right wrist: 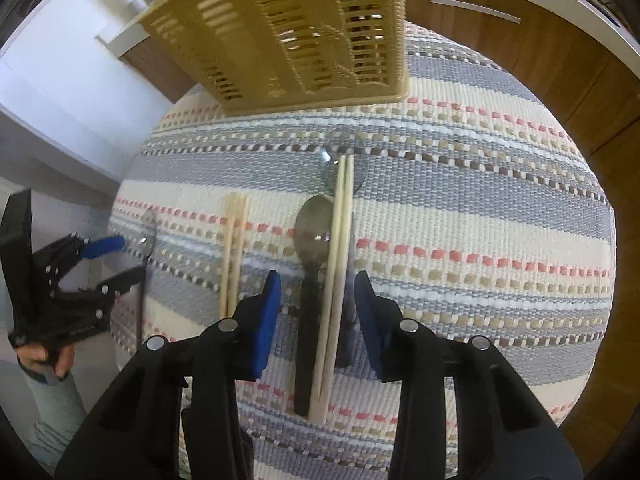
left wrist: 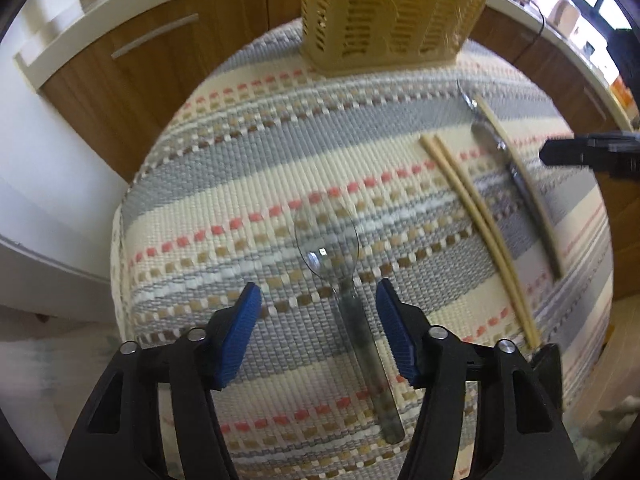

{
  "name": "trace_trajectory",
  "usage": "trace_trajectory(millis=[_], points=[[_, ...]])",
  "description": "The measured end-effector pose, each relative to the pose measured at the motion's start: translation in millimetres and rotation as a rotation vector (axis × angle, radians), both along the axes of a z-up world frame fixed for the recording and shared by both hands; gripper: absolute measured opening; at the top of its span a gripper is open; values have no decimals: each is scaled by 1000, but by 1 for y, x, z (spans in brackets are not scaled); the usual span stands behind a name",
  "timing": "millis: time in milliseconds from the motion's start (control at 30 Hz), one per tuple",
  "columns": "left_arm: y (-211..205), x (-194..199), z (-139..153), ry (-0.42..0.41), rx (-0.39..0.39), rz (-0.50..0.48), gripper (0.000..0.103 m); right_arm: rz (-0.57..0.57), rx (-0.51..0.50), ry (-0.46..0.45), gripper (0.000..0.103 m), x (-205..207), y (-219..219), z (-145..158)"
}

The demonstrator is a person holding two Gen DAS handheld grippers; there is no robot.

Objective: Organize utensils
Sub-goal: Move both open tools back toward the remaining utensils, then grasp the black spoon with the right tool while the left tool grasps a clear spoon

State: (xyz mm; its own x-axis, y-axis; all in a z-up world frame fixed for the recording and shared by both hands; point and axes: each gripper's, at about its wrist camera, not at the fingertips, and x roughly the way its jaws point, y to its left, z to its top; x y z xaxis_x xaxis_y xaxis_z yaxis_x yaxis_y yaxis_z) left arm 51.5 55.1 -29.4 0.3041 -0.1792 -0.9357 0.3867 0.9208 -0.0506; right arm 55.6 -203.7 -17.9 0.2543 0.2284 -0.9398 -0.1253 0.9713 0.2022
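Observation:
A clear plastic spoon (left wrist: 326,248) lies on the striped woven mat (left wrist: 256,152), its handle running between the jaws of my left gripper (left wrist: 318,286). That gripper is open and its blue pads stand clear of the handle. My right gripper (right wrist: 318,280) is open too, straddling a metal spoon with a black handle (right wrist: 310,240) and a pair of chopsticks (right wrist: 340,260). These lie over a second clear spoon (right wrist: 344,168). Another pair of chopsticks (right wrist: 234,252) lies just to the left. A tan slotted utensil basket (right wrist: 304,28) stands at the mat's far edge.
Wooden cabinet doors (left wrist: 160,60) with metal handles and a white counter edge curve behind the mat. In the right wrist view, a person's hand (right wrist: 44,356) holds the left gripper (right wrist: 130,258) at the mat's left side. The mat's right half (right wrist: 480,220) carries no utensils.

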Motion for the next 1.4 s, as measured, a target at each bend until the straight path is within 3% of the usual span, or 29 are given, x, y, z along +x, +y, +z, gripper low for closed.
trace_trajectory(millis=[133,300,733,967,1100,1200,1300,1333,1400], points=[[-5,-2,-10,-12,39,-7,50,-49,-75,-53,31,11,-13,1],[-11,-5,-11,-30,52,-12,46,-45,6,9,22,16,-25,-16],[-14,0,-12,-38,37,3,46,87,32,43,22,4,21,-21],[-13,0,-10,-30,33,-9,46,97,-45,101,22,6,37,-37],[-20,3,-10,-17,70,-29,45,120,-115,114,22,7,55,-41],[-24,6,-9,3,82,-42,41,143,-197,113,13,7,75,-47],[-31,4,-7,5,90,-67,24,163,-222,107,11,8,90,-52],[-35,3,-7,-10,105,-69,13,164,-218,107,11,8,94,-54],[-38,3,-6,-31,106,-60,10,163,-205,104,10,7,95,-55]])
